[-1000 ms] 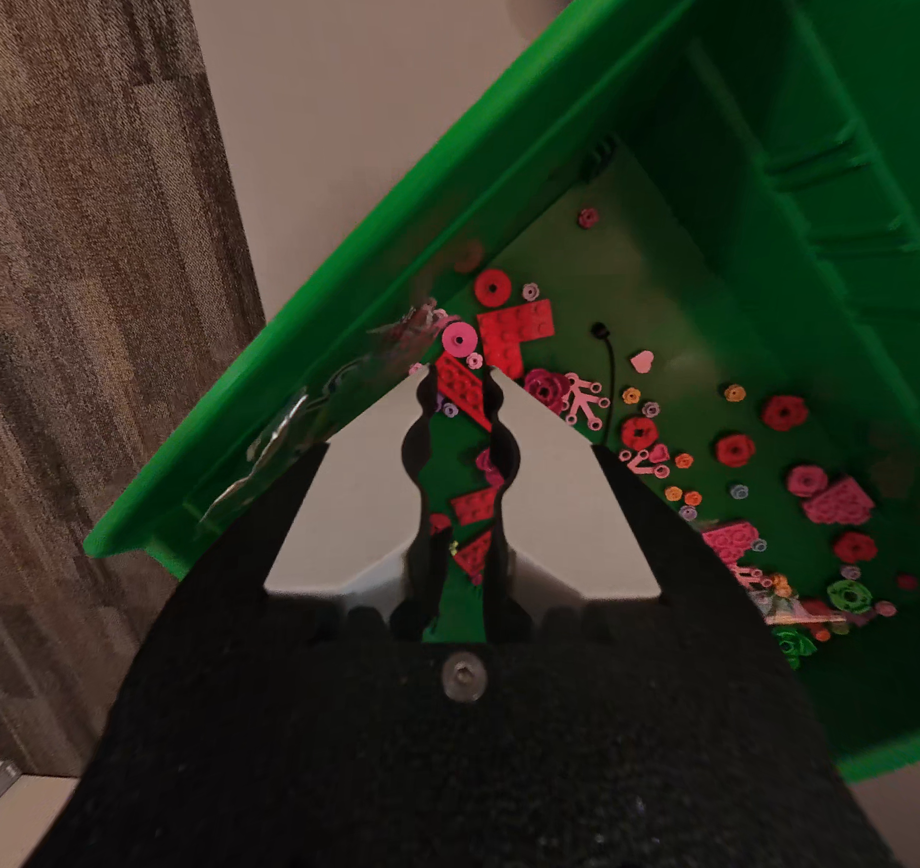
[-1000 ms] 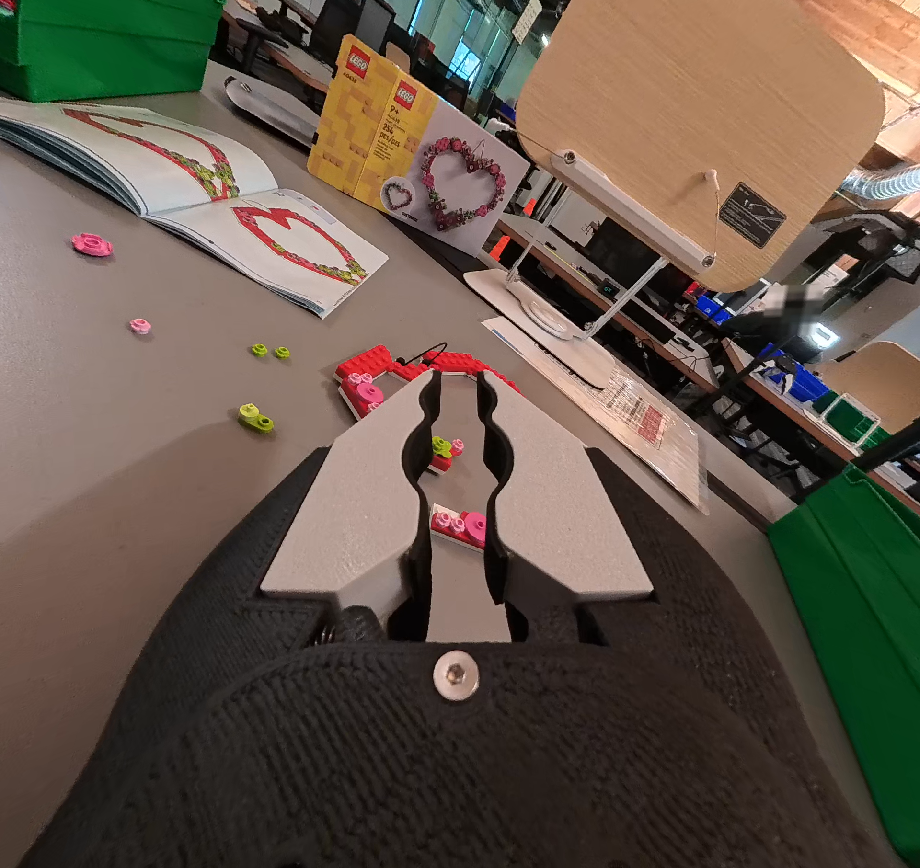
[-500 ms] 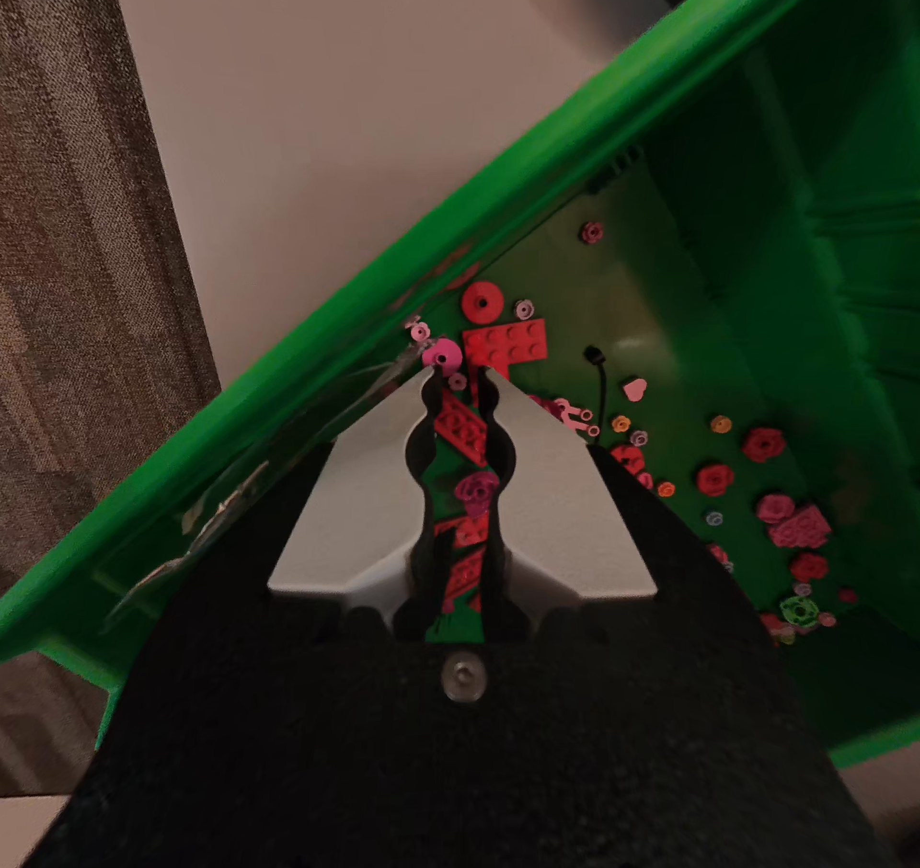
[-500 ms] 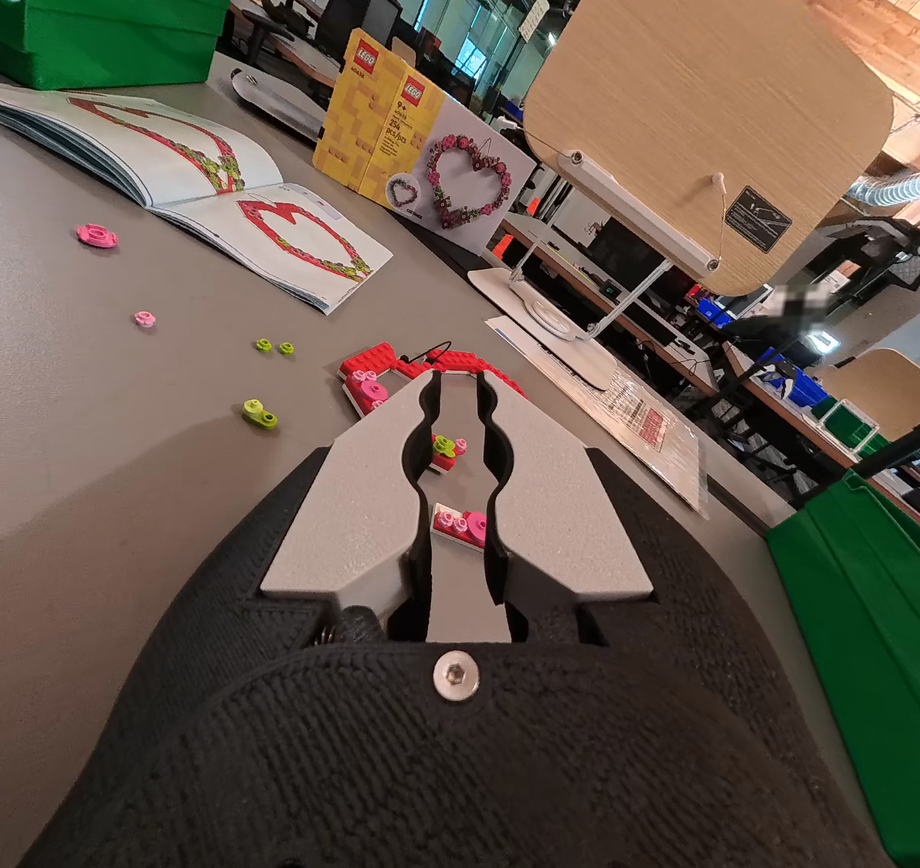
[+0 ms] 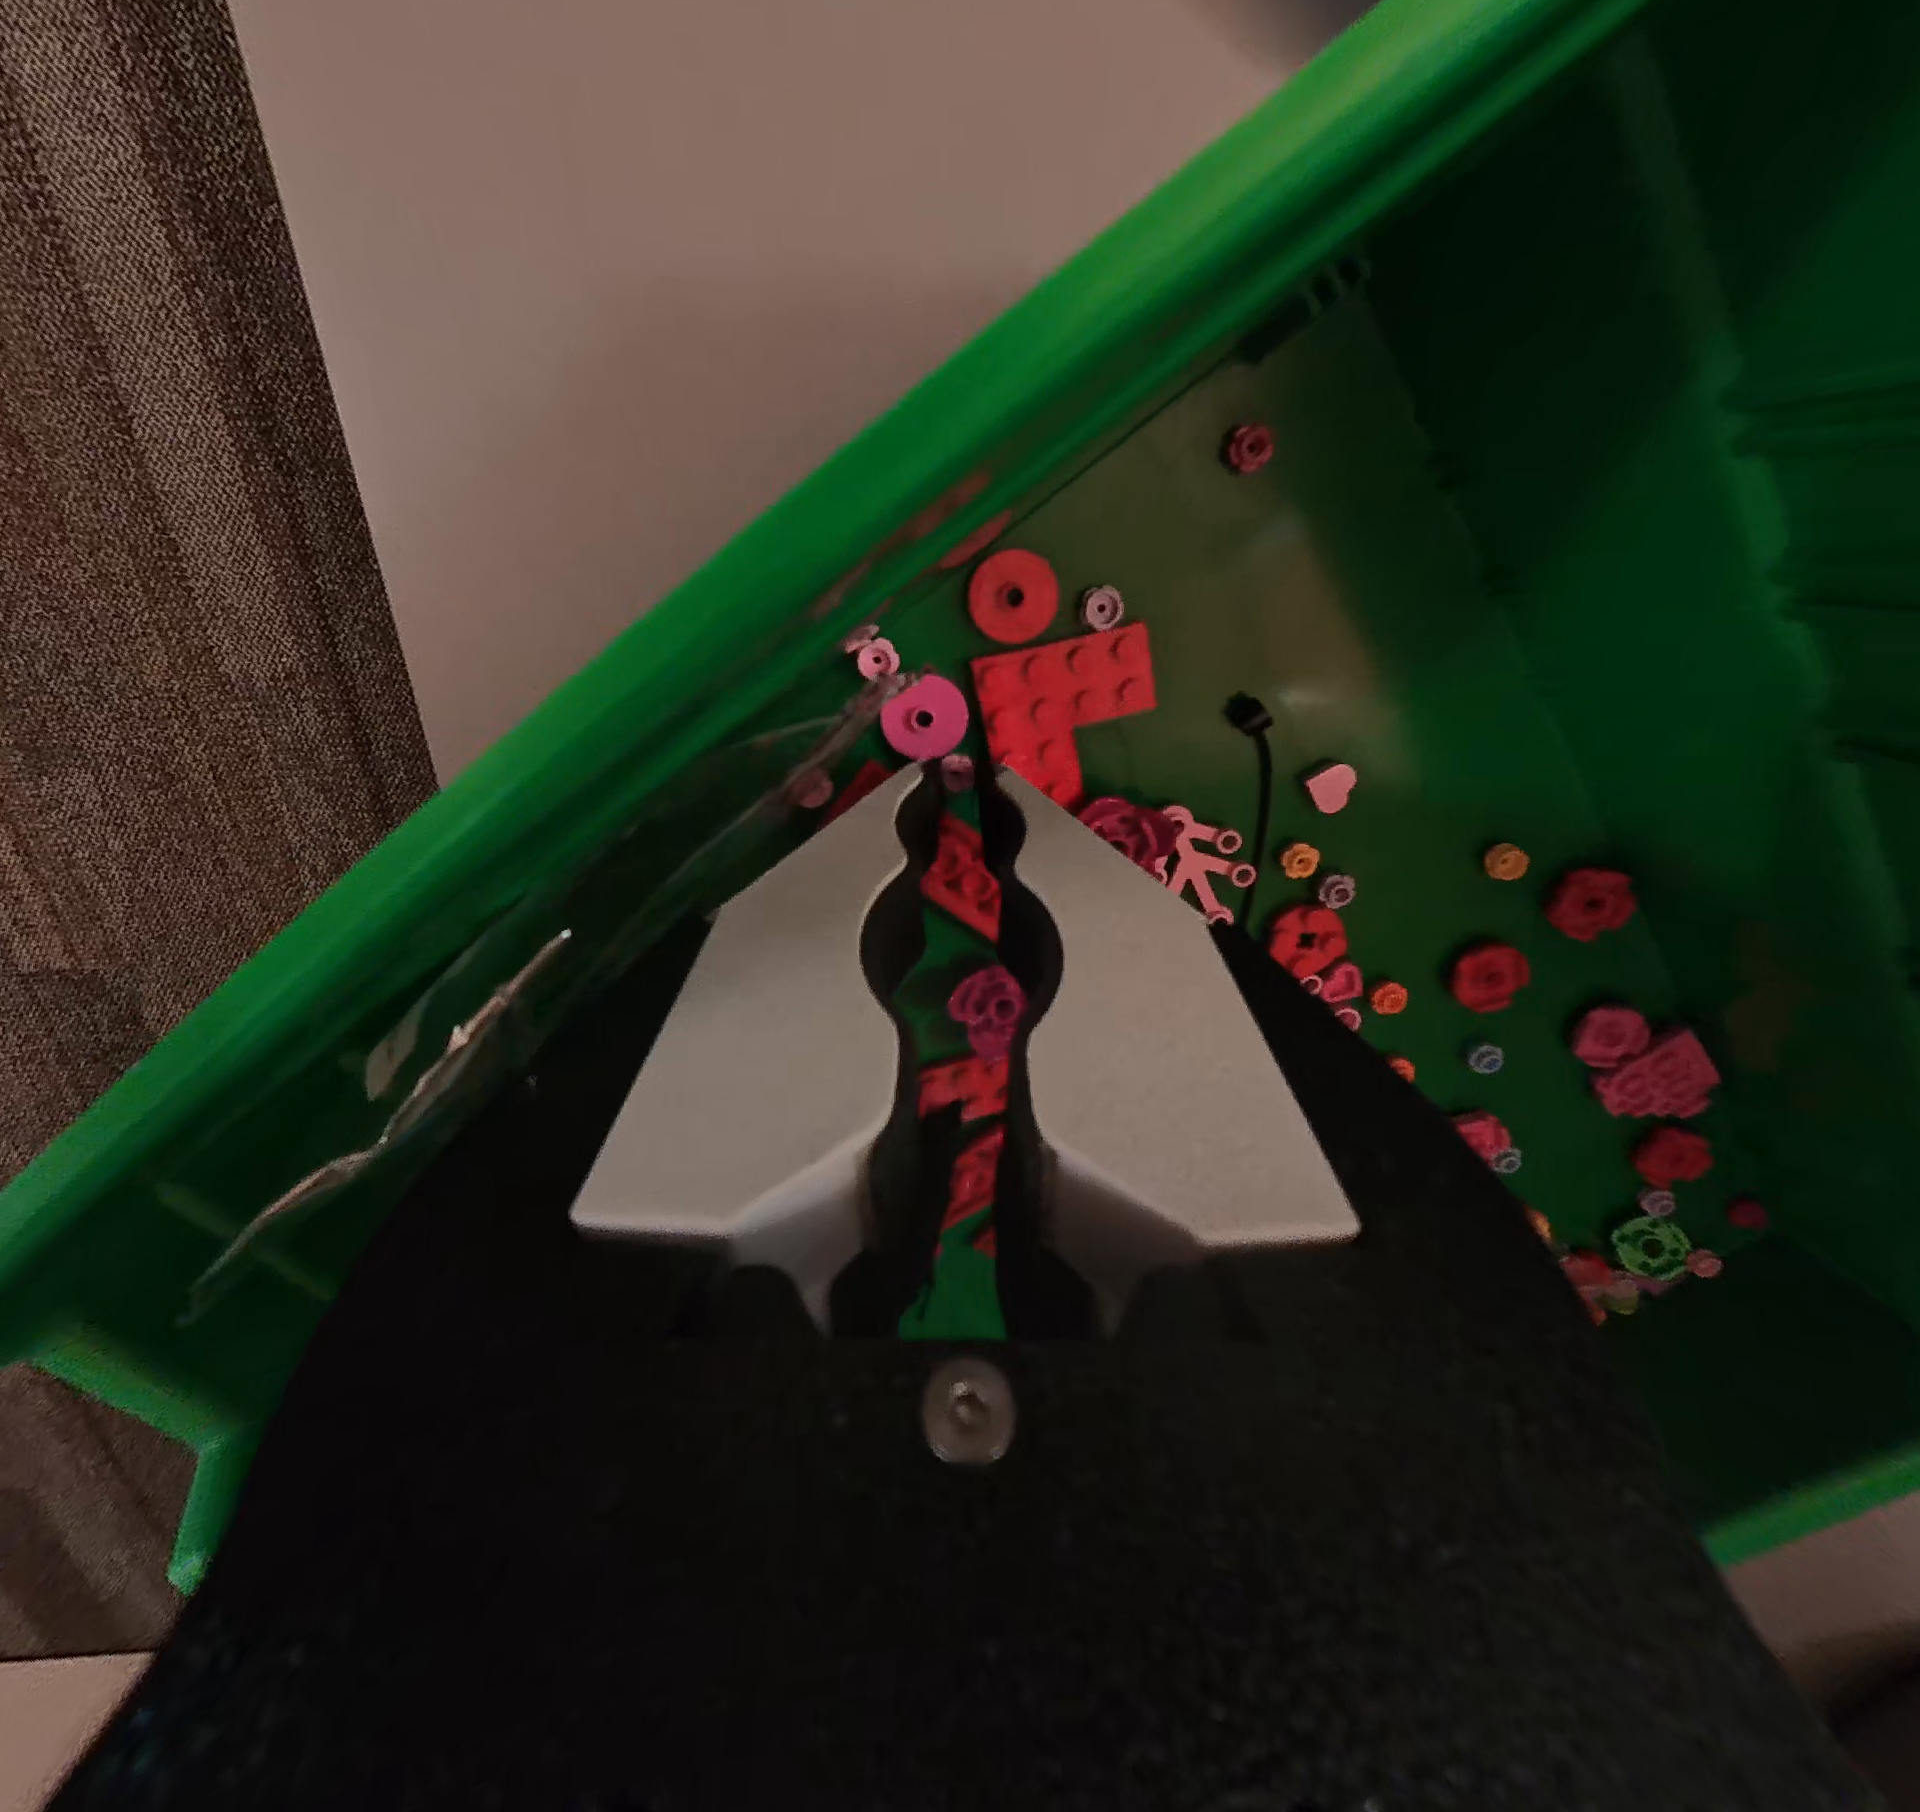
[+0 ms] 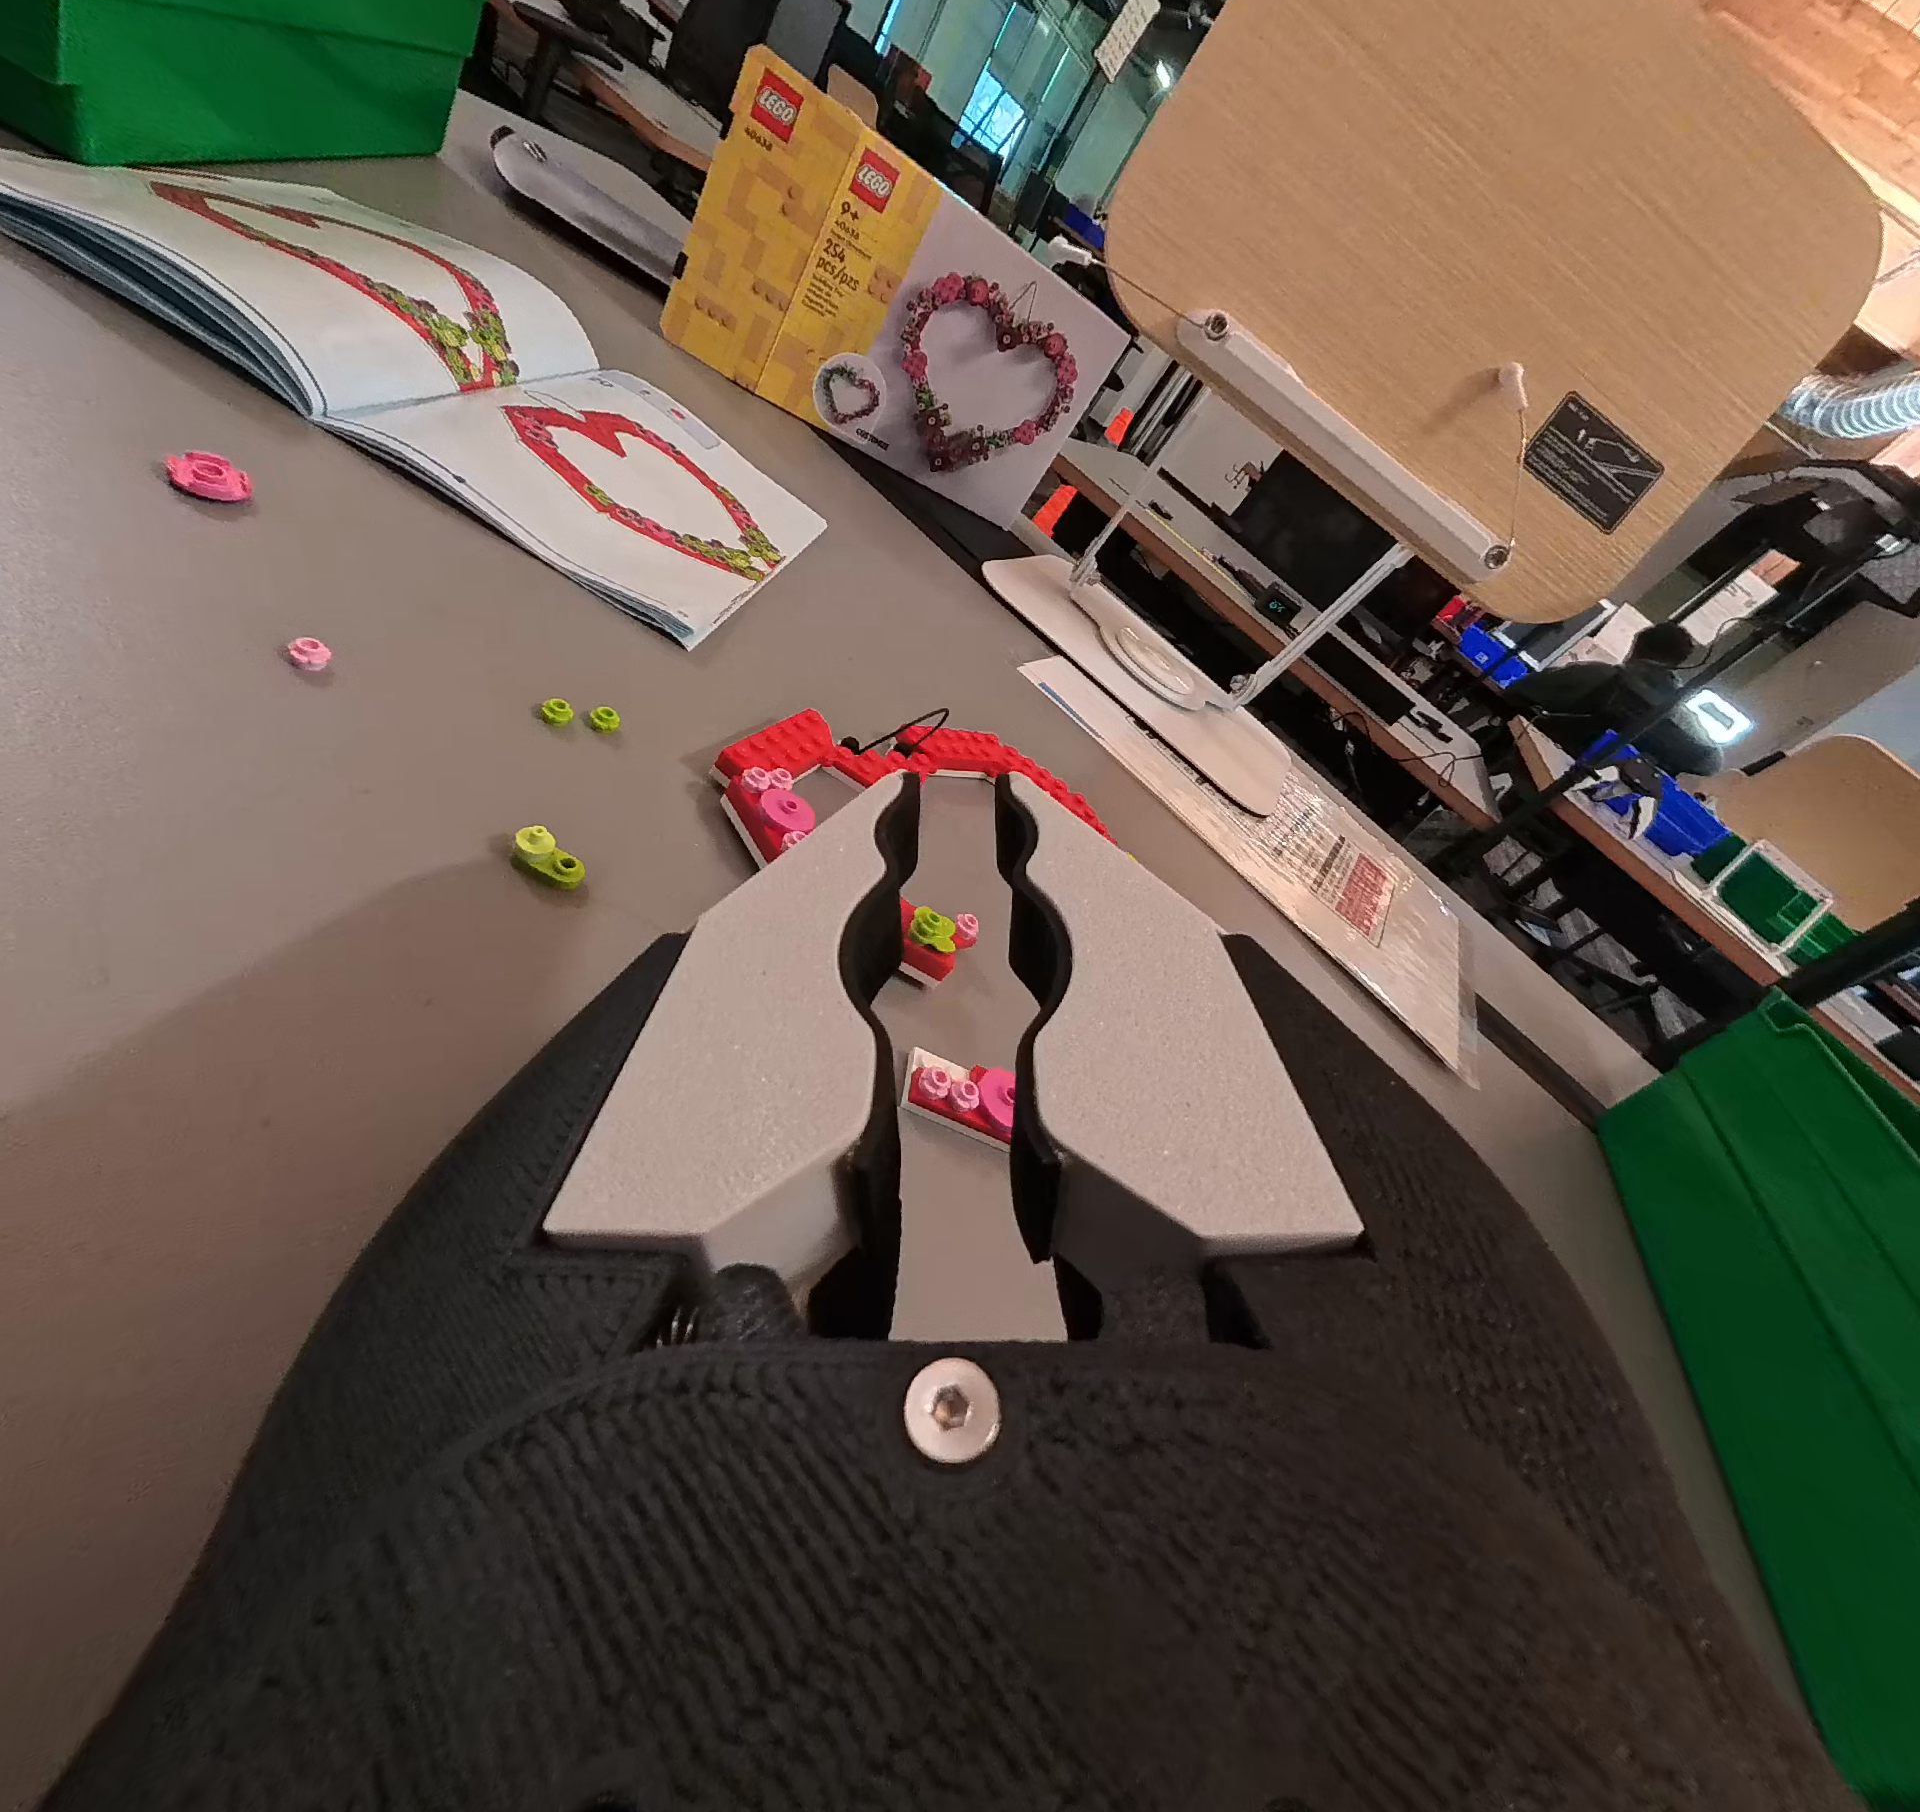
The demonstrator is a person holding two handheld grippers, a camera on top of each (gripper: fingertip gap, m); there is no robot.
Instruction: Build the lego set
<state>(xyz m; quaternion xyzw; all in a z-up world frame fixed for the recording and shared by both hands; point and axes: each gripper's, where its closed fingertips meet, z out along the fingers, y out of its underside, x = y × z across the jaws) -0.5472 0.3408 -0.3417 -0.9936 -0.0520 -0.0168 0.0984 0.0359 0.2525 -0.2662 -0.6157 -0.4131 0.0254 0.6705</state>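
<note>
- The left gripper point(image 5: 961, 775) pointed down into a green bin point(image 5: 644, 723); its two grey fingers point(image 5: 748, 1035) stood a little apart with a narrow gap between them, and nothing was held there.
- Just past its tips lay a round pink plate point(image 5: 924, 717), and beside that a red L-shaped plate point(image 5: 1060, 702) and a round red plate point(image 5: 1013, 595).
- Through the gap between the fingers a dark pink flower piece point(image 5: 987, 1002) and other red plates showed on the bin floor.
- More to the right, many small red, pink and orange flower pieces were spread on the bin floor, with a black string point(image 5: 1259, 786) among them.
- The right gripper point(image 6: 958, 786) hung low over the grey table point(image 6: 312, 931), its fingers also parted and empty.
- Under and in front of it lay the red heart frame point(image 6: 790, 739), partly built, with pink flowers on its left side.
- Between the fingers a small red plate with pink studs point(image 6: 961, 1092) was seen on the table.
- Loose lime pieces point(image 6: 548, 855) and pink pieces point(image 6: 208, 474) lay to the left, near the open instruction booklet point(image 6: 436, 391).
- The yellow set box point(image 6: 831, 276) stood behind the booklet.
</note>
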